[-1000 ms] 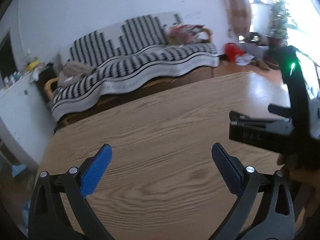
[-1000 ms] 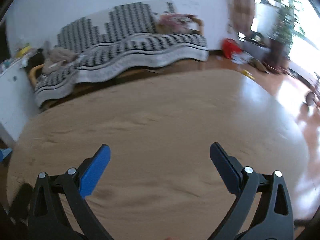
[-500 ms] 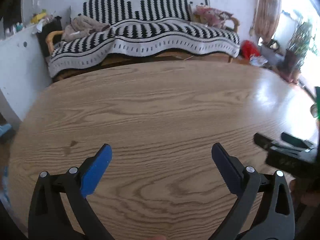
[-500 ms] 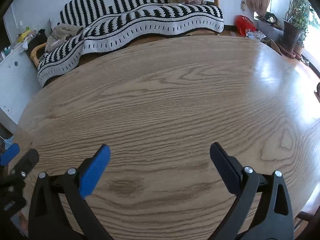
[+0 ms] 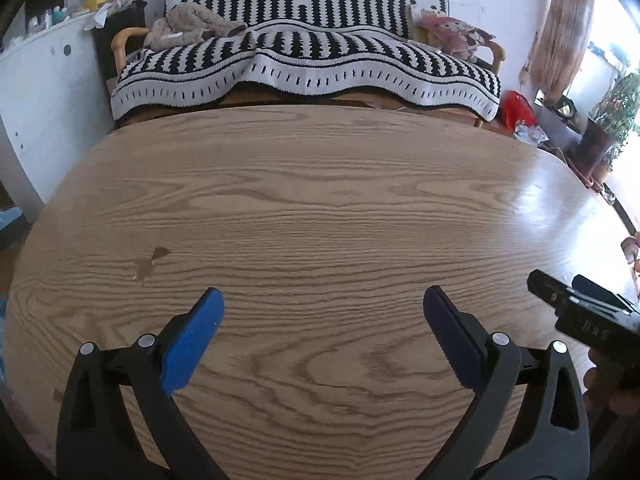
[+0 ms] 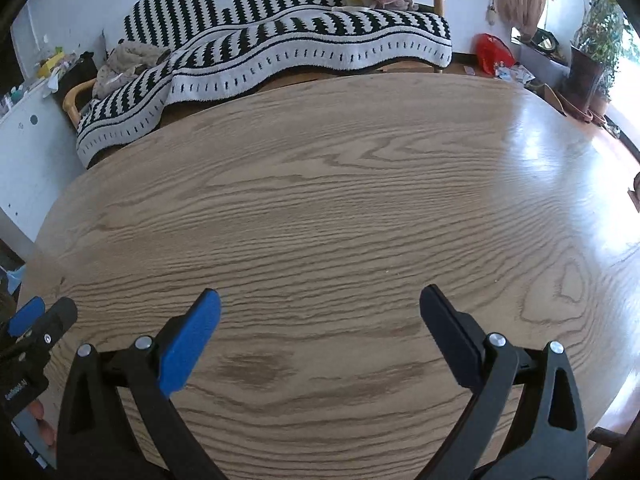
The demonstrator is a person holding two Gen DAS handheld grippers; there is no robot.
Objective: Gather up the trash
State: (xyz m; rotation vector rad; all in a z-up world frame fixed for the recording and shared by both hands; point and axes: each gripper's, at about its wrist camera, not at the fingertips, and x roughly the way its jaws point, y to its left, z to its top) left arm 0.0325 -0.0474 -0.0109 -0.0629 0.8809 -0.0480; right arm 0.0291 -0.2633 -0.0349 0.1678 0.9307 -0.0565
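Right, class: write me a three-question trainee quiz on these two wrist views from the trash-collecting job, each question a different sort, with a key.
1. True or false: the left gripper is shut on a piece of trash.
2. Multiple choice: what lies beyond the far edge of the wooden table? A) a fridge B) a sofa under a black-and-white striped blanket C) a bathtub
3. Fill in: in the right wrist view, the right gripper has its jaws ____ above the table.

Key: 1 false, it is open and holds nothing; 2 B; 3 open.
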